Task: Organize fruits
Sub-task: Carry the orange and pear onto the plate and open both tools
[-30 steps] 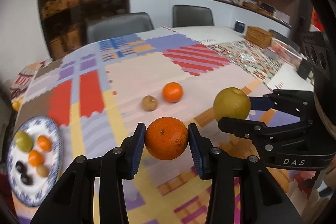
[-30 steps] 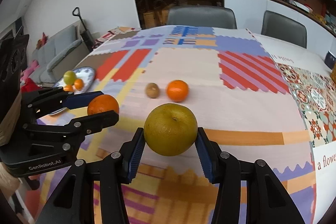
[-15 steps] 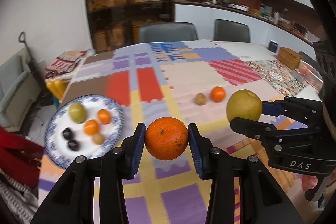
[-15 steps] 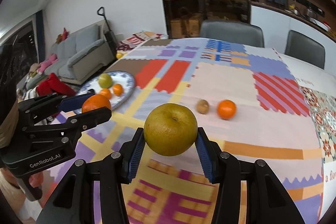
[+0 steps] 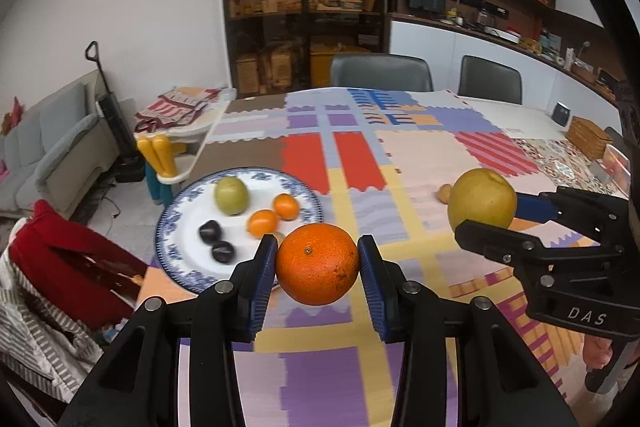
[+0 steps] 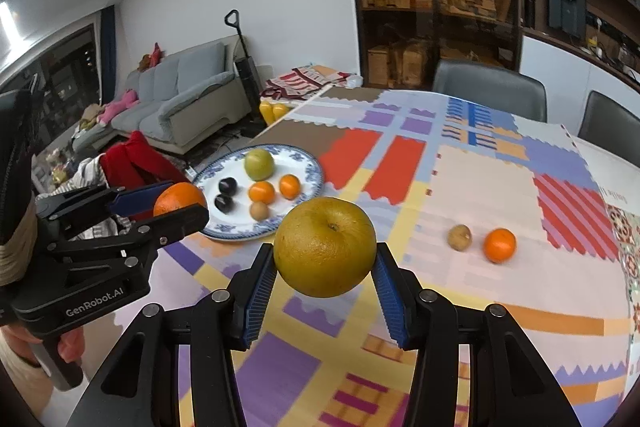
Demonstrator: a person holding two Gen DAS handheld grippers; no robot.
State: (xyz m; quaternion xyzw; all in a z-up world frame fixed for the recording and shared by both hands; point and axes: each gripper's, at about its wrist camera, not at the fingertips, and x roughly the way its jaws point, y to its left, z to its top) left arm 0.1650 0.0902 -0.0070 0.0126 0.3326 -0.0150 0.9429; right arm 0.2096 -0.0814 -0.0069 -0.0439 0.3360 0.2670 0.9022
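Note:
My left gripper (image 5: 317,267) is shut on a large orange (image 5: 317,264), held above the table just right of the blue-rimmed plate (image 5: 182,223). My right gripper (image 6: 325,269) is shut on a yellow-brown pear (image 6: 325,252), to the right of the left gripper. The plate (image 6: 308,167) holds a green fruit (image 6: 259,163), two small oranges (image 6: 261,191), two dark plums (image 6: 228,185) and a kiwi (image 6: 259,210). A kiwi (image 6: 459,237) and a small orange (image 6: 499,245) lie on the table to the right.
The table is covered by a patchwork cloth (image 6: 472,179). Two grey chairs (image 5: 380,71) stand at its far side. A red garment (image 5: 68,267) lies off the table's left edge near the plate. A wicker box (image 5: 588,137) sits at the far right.
Both grippers have swung left with their fruit; the plate now sits closer and more central, just behind the left gripper. The loose kiwi and small orange have shifted right.

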